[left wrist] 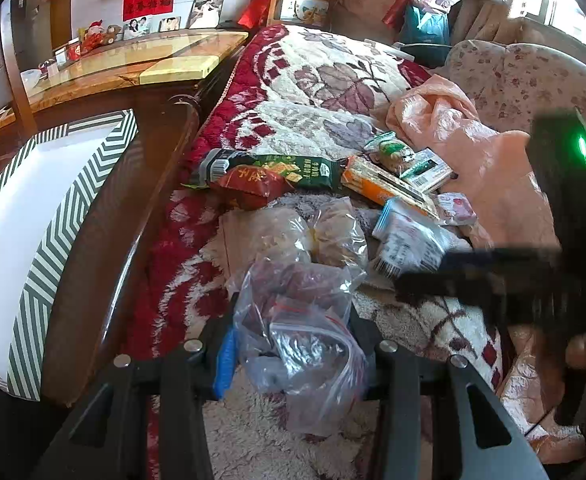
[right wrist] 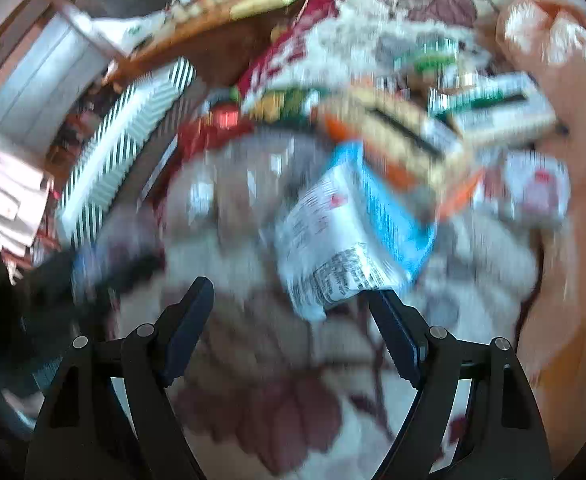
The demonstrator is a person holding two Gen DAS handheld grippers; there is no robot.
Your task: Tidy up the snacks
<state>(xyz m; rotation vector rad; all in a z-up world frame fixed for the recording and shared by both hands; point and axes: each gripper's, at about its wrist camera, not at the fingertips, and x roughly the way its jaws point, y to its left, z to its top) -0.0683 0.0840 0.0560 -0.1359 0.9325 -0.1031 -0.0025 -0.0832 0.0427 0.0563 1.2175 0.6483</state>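
Snack packets lie in a heap on a flowered bed cover [left wrist: 325, 80]. My left gripper [left wrist: 293, 344] is shut on a clear zip bag [left wrist: 305, 344] with dark contents and a red seal line. Beyond it lie a green biscuit pack [left wrist: 293, 168], a red packet [left wrist: 249, 186], an orange-edged pack [left wrist: 385, 184] and a blue-and-white packet [left wrist: 405, 240]. My right gripper [right wrist: 289, 292] is open and empty, its right finger beside the blue-and-white packet [right wrist: 345, 236]. It shows blurred in the left wrist view [left wrist: 493, 276]. The right wrist view is motion-blurred.
A white box with a green chevron border [left wrist: 33, 216] stands at the left on a dark wooden frame [left wrist: 133, 184]. A yellow glass-topped table [left wrist: 133, 64] is behind it. A pink cloth [left wrist: 473, 152] lies at the right of the heap.
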